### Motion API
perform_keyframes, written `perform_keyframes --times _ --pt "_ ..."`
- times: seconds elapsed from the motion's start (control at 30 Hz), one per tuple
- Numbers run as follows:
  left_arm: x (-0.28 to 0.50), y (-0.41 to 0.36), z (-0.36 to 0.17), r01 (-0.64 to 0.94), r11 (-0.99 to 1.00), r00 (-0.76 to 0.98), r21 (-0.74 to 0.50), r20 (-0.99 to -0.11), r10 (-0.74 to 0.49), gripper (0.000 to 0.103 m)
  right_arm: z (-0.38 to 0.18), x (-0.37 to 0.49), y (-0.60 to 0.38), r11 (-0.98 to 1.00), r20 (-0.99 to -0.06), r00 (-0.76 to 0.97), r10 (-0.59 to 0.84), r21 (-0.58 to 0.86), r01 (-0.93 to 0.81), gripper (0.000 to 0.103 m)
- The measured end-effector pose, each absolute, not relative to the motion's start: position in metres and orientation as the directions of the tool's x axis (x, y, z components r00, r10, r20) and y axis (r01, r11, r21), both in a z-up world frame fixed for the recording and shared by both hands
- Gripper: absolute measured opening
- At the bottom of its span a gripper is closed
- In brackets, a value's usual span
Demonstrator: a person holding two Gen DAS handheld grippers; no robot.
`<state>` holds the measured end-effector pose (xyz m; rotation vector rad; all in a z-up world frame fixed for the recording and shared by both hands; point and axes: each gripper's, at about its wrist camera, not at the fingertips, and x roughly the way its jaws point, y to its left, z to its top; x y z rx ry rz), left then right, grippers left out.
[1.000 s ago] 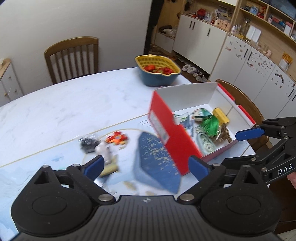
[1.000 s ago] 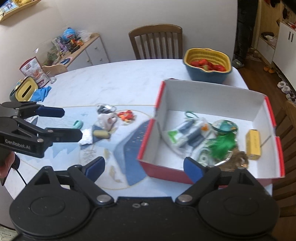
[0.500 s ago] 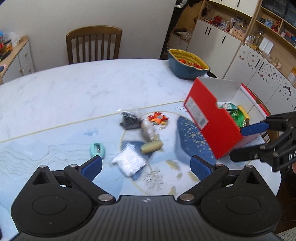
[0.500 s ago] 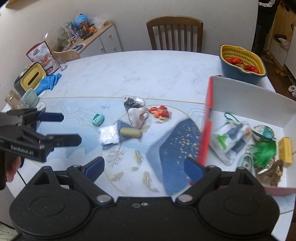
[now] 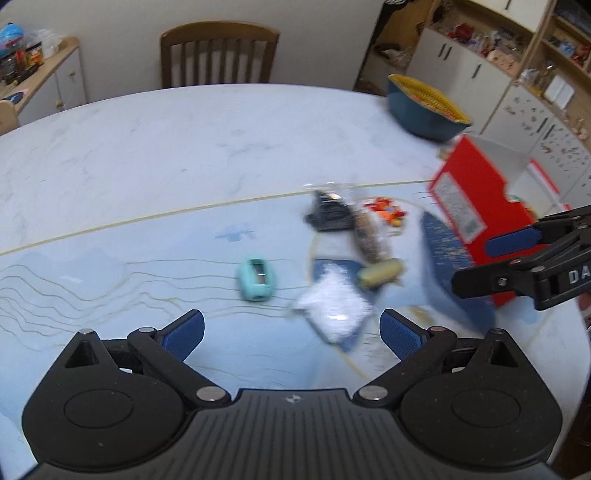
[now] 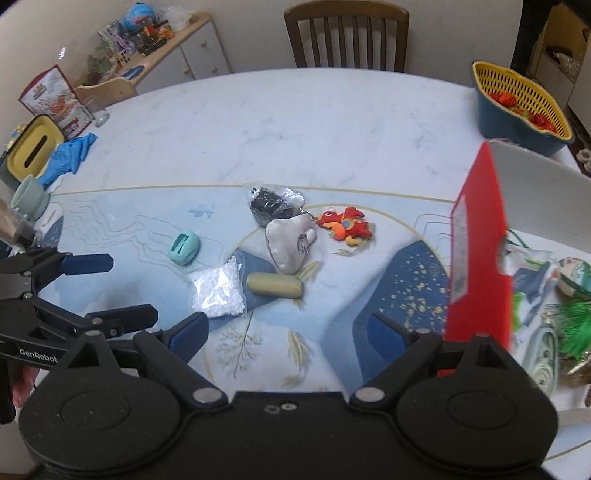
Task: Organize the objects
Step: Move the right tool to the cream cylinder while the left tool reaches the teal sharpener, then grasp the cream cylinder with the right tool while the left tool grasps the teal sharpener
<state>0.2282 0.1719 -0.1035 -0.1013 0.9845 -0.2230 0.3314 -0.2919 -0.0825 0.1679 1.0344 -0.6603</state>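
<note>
Loose items lie on the mat in mid-table: a teal sharpener-like piece (image 6: 184, 242), a bag of white beads (image 6: 219, 288), a tan roll (image 6: 274, 284), a grey pouch (image 6: 290, 240), a black packet (image 6: 269, 206) and a red-orange dragon toy (image 6: 346, 226). The red box (image 6: 480, 254) at the right holds several items. My left gripper (image 5: 291, 331) is open and empty, just short of the bead bag (image 5: 332, 308) and sharpener (image 5: 256, 279). My right gripper (image 6: 288, 330) is open and empty, short of the tan roll.
A yellow-and-blue basket of red fruit (image 6: 519, 105) stands at the far right. A tissue box (image 6: 31, 146), blue cloth (image 6: 70, 155) and cup (image 6: 28, 197) sit at the table's left edge. A chair (image 6: 345, 35) is behind the table.
Both views have swung left, away from the red box and toward the loose items on the mat. Both grippers stay open and empty.
</note>
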Motion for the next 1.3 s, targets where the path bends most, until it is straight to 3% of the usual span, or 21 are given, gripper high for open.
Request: perform_keyframes --times 0.33,0.73,0.8,0.87,1.0,1.1,1.17,1.3 --pt "0.26 0.19 -0.127 0.091 0.987 0.535 -0.132 -0.829 -0.16 0.102 -0.113 0.367 -0.317 0.755 -0.862 0.284 -0.42 -0.158 0.636 0.088" --pt "0.282 0.191 -0.145 0.09 0.987 0.53 -0.135 -0.832 -0.162 0.101 -0.136 0.381 -0.328 0.734 -0.877 0.239 -0.416 -0.169 0.658 0.072" --pt "0.283 0.19 -0.145 0.093 0.986 0.533 -0.136 -0.83 -0.165 0.096 -0.138 0.382 -0.329 0.733 -0.879 0.239 -0.413 -0.165 0.66 0.067" --pt "0.284 0.19 -0.147 0.095 0.985 0.526 -0.143 -0.833 -0.172 0.083 -0.139 0.382 -0.33 0.731 -0.881 0.236 -0.411 -0.163 0.662 0.063" --pt "0.284 0.189 -0.146 0.102 0.985 0.536 -0.137 -0.827 -0.171 0.073 -0.141 0.382 -0.329 0.735 -0.884 0.238 -0.404 -0.159 0.659 0.058" --pt "0.284 0.188 -0.144 0.111 0.981 0.536 -0.156 -0.822 -0.191 0.057 -0.143 0.383 -0.327 0.74 -0.885 0.238 -0.4 -0.159 0.653 0.051" --pt "0.283 0.186 -0.143 0.122 0.979 0.531 -0.166 -0.822 -0.206 0.046 -0.144 0.384 -0.326 0.743 -0.884 0.239 -0.403 -0.163 0.649 0.051" --pt "0.281 0.181 -0.143 0.139 0.976 0.52 -0.169 -0.826 -0.218 0.036 -0.144 0.385 -0.325 0.743 -0.882 0.239 -0.406 -0.167 0.648 0.05"
